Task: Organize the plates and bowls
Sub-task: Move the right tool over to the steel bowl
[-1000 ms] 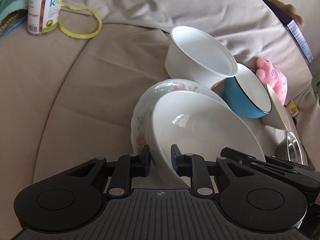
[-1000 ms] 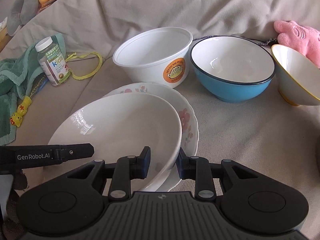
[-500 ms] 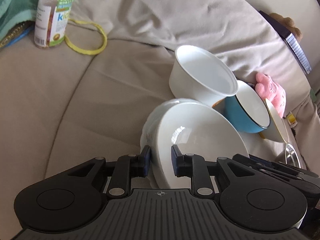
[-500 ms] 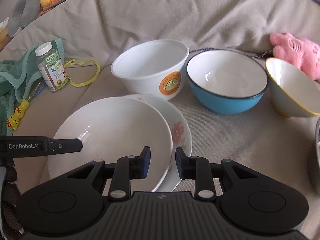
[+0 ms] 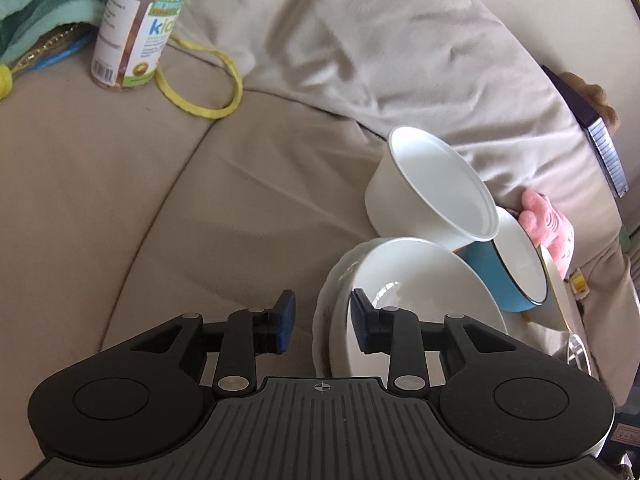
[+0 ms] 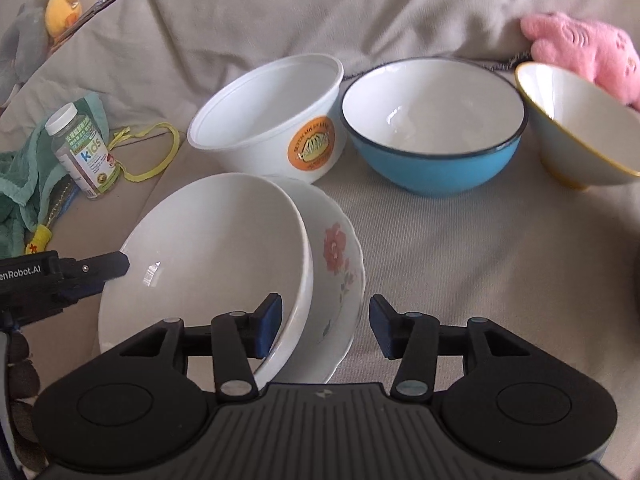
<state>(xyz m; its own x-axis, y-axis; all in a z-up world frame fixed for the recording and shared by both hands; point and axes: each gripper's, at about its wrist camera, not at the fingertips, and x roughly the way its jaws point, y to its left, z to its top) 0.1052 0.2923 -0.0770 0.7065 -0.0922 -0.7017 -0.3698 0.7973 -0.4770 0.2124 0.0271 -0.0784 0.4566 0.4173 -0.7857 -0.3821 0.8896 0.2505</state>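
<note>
A beige fabric sofa point(image 6: 460, 264) fills both views, its seat cushion point(image 5: 100, 200) split by a curved seam running from the centre toward the lower left. The rumpled back cushion point(image 5: 380, 48) rises across the upper right of the left wrist view. Soft daylight falls evenly, giving faint shadows on the ribbed weave.

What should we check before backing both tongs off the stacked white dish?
1. Left tongs open: ok.
2. Right tongs open: ok.
3. White dish seated in floral plate: ok, though tilted.
4. Fingertips clear of the rims: not ok, both tongs straddle them.
5. Stack stable on sofa cushion: cannot tell.
6. Paper bowl and blue bowl apart from stack: ok.
</note>
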